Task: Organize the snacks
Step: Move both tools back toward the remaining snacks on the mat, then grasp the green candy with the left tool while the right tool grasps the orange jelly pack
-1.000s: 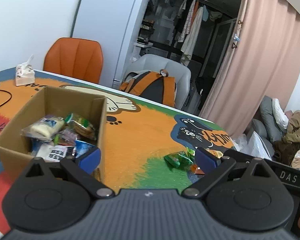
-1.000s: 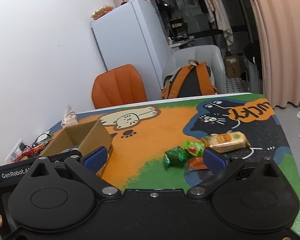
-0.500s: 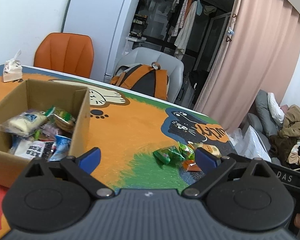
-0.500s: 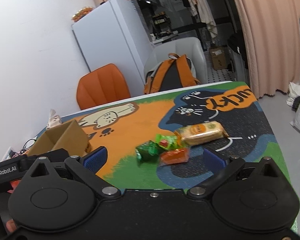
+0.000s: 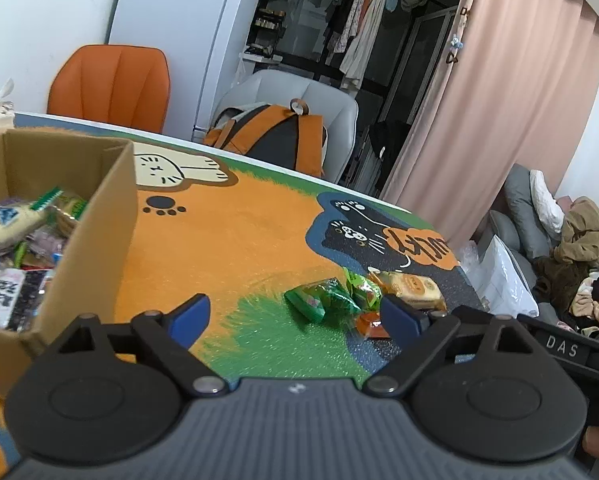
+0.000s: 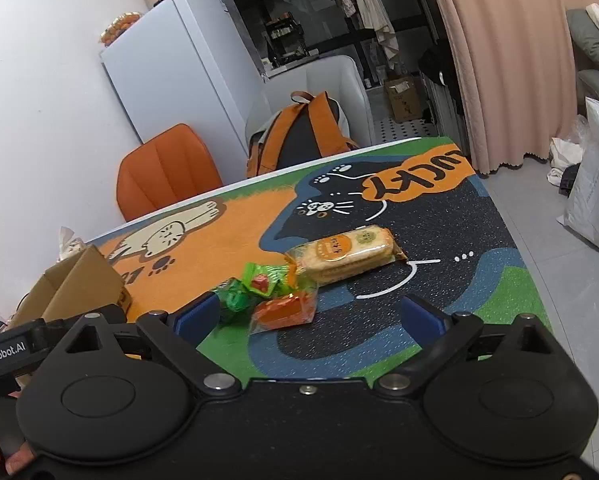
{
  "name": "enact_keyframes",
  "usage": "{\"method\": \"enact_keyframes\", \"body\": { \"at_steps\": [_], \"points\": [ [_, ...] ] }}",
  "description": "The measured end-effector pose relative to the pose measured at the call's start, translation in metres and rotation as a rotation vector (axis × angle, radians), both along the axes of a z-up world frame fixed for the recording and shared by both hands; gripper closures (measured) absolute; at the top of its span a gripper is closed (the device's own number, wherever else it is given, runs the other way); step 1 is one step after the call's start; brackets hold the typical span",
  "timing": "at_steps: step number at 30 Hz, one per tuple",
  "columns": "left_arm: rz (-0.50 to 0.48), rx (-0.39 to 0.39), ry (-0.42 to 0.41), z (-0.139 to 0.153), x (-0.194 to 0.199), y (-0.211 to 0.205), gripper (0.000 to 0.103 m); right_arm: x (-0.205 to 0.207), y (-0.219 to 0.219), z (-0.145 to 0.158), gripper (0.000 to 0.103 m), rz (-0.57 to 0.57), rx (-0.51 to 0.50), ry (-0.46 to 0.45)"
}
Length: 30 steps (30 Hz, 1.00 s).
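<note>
Reading the scene left to right, I log it as I steer:

Cardboard box [image 5: 99,216]: sits at the far left of the tabletop [image 5: 227,240], already holding several wrapped snacks; I judge it to be where the loose ones belong.

Left gripper [image 5: 295,312]: jaws wide and closing, nothing pressed between them; the dark green pack [image 5: 319,300] lies just ahead, inside the gap.

Loose snacks: four in a touching cluster right of the box, well apart from it: the dark green pack, a light green candy [image 6: 265,278], an orange pack [image 6: 285,310] and a long cracker pack [image 6: 345,254] on the black cat print.

Right gripper [image 6: 311,316]: also wide and closing, empty; the orange pack lies between its pads.

Doing it well: I want each gripper on a separate wrapper, because the packs overlap and could drag each other. I would come in low, straddle the middle of the wrapper and squeeze gently so the crinkly film does not slip.

Changed from a second ago: both views have dropped and drawn nearer the cluster, the box has slid leftward in the left view, and both gaps have narrowed slightly.
</note>
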State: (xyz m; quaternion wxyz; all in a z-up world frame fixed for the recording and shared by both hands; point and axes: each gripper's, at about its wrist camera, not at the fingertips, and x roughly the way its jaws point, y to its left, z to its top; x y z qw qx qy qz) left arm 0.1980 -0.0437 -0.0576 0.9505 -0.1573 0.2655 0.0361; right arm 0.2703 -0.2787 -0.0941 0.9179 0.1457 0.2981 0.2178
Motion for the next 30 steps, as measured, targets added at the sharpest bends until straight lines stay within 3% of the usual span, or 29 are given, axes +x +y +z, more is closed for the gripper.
{"method": "enact_keyframes", "body": {
  "at_steps": [5, 10, 16, 20, 22, 26, 30],
  "points": [
    [-0.003, 0.005, 0.026, -0.007, 0.019, -0.003, 0.015, 0.013, 0.005, -0.002, 0.014, 0.010, -0.011, 0.020],
    [0.007, 0.000, 0.052, -0.014, 0.031, 0.001, 0.016, 0.022, 0.020, -0.005, 0.016, 0.039, -0.050, 0.031],
    [0.046, -0.023, 0.059, -0.015, 0.040, 0.015, 0.027, 0.038, 0.040, -0.010, 0.021, 0.067, -0.086, 0.051],
    [0.065, -0.028, 0.079, -0.018, 0.046, 0.021, 0.029, 0.042, 0.050, -0.014, 0.023, 0.084, -0.105, 0.053],
    [0.066, -0.021, 0.079, -0.018, 0.047, 0.020, 0.029, 0.043, 0.056, -0.018, 0.028, 0.100, -0.122, 0.053],
    [0.059, -0.017, 0.082, -0.017, 0.052, 0.015, 0.029, 0.042, 0.063, -0.025, 0.051, 0.101, -0.203, 0.047],
    [0.039, -0.020, 0.083, -0.018, 0.062, 0.005, 0.029, 0.044, 0.049, -0.025, 0.053, 0.111, -0.157, 0.068]
  ]
}}
